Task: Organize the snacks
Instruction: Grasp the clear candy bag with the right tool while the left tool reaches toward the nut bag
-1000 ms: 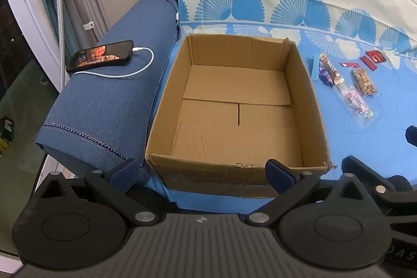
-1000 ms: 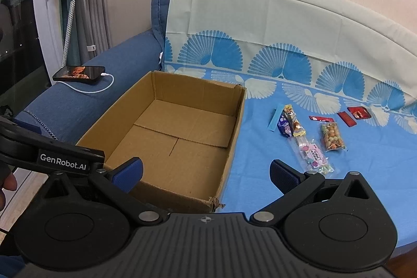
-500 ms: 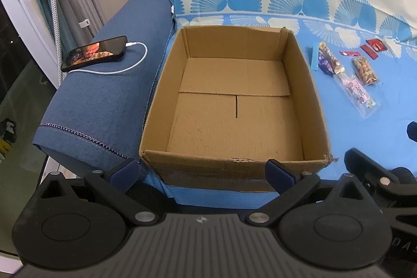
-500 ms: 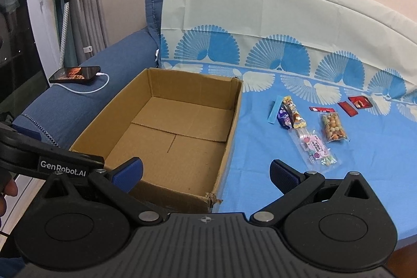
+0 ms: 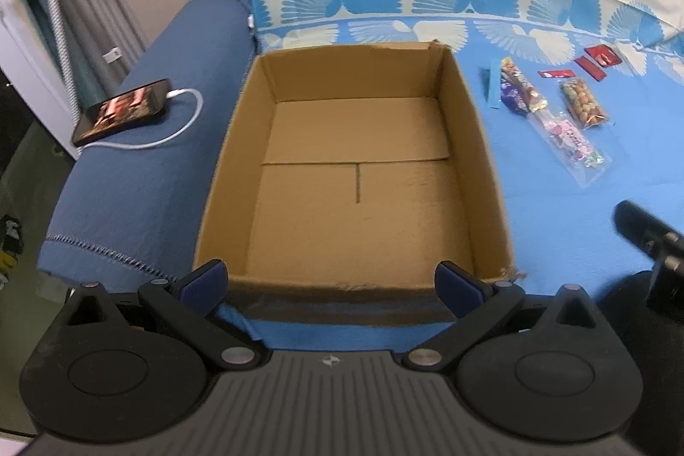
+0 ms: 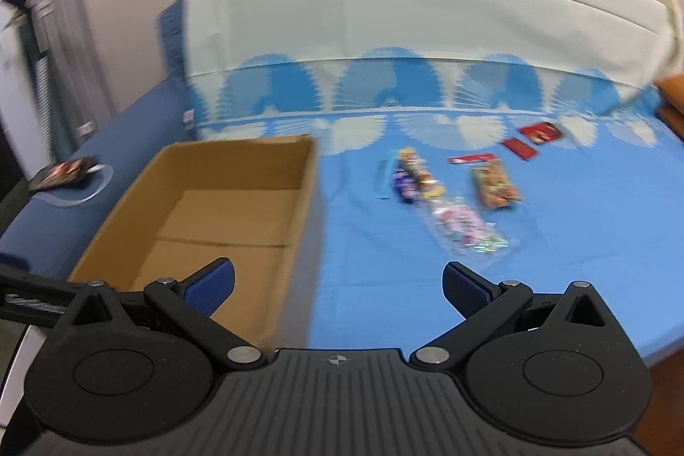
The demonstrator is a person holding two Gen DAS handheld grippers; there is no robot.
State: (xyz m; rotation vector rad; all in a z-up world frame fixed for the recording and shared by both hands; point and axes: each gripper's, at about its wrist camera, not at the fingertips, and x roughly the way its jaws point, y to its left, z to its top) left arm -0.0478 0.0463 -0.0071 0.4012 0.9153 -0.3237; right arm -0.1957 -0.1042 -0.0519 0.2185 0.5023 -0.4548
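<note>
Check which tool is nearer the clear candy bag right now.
Right, likely. The right tool hangs open just short of the clear candy bag; the left tool sits open at the cardboard box, bag off right.

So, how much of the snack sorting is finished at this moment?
Nothing is packed: the cardboard box is empty. Nothing is in hand: the left gripper and right gripper are both open. All the snack packets on the blue sheet are left to do.
</note>
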